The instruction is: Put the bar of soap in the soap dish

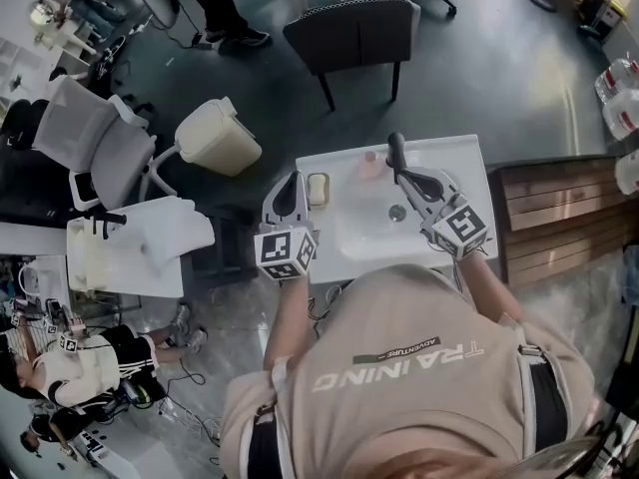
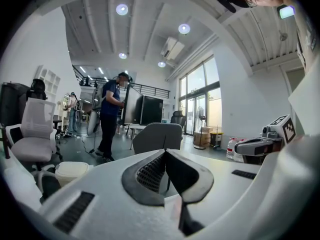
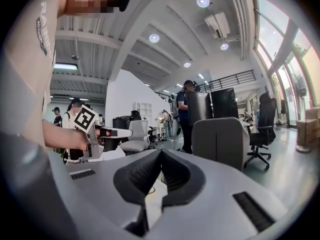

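Head view, nearest first: the person's beige T-shirt (image 1: 419, 387) fills the lower frame, and both forearms reach over the near edge of a white worktop (image 1: 469, 158) with a sunken basin (image 1: 374, 230).

The left tool (image 1: 296, 178) hangs over the worktop's left edge. Its jaws are pressed together with nothing between them (the left gripper view shows the ribbed pads meeting at the tip). Just beside that tip, close to the left edge, lies the cream-coloured bar of soap (image 1: 318, 189), flat on the worktop and gripped by neither tool.

The right tool (image 1: 396, 140) reaches across the basin towards the far edge. It too is closed and empty, with its pads meeting in the right gripper view. Near its tip, by the middle of the far edge, sits a small pink item (image 1: 370, 165) (perhaps the soap dish, too small to be sure), apart from the soap.

Beyond the far edge stands a dark chair (image 1: 349, 28). A cream lidded bin (image 1: 218, 136) sits on the floor off the far left corner.
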